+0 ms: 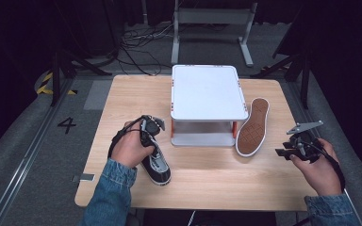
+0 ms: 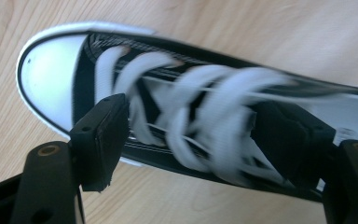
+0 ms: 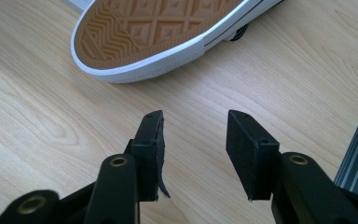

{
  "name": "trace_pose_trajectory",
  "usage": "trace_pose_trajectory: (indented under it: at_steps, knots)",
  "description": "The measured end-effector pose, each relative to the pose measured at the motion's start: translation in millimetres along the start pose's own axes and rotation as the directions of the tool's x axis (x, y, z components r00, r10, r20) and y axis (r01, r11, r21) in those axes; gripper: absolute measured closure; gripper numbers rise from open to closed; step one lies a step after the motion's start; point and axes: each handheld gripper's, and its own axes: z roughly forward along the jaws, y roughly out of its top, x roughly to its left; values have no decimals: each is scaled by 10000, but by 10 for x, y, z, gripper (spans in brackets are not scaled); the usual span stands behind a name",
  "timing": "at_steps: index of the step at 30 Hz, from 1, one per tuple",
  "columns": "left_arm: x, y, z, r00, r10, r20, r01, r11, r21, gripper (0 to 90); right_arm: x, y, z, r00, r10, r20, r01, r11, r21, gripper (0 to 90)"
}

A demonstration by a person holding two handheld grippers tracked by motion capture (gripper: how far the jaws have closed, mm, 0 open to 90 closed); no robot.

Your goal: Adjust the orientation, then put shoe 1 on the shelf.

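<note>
A: Where is the black sneaker [image 1: 156, 162]?

B: It stands upright on its sole on the near left part of the desk [image 1: 207, 188], toe toward the near edge, just to the left of the white two-tier rack [image 1: 209, 92]. In the left gripper view its white toe cap and white laces are plain, though the laces are blurred.

A: And the left hand-held gripper [image 1: 152, 128]?

B: It is over the laced part of the sneaker. Its jaws stand apart, one on each side of the shoe; the pads do not look pressed on it.

A: The other shoe?

B: The second sneaker [image 1: 253, 127] lies on its side to the right of the rack, tan patterned sole facing up and outward, and it leans against the rack's right side.

A: What about the right hand-held gripper [image 1: 292, 147]?

B: It is at the near right of the desk, well apart from that sole. Its jaws are apart with bare wood between them.
</note>
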Motion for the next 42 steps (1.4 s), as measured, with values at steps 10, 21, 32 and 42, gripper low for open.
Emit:
trace_pose_trajectory:
  at_steps: [10, 21, 32, 42]
  knots:
    - [48, -52, -145, 9996, -254, -118, 246, 9980, -590, 761, -9, -35, -9, 10000, 7, 91, -7, 10000, 17, 570]
    - [116, -106, -535, 9865, 1016, 1284, -811, 9844, -1561, 758, -51, -4, -47, 9999, 34, 133, -31, 9997, -232, 582]
    - [225, -73, -1056, 9872, 1593, 56, -1556, 9708, -1825, 753, -46, -2, -55, 9999, 77, 119, -74, 9996, -265, 581]
    - [284, 72, -1488, 9838, 1784, -172, -1768, 9500, -2575, 751, -66, -51, -84, 9997, 214, 129, -211, 9994, -272, 598]
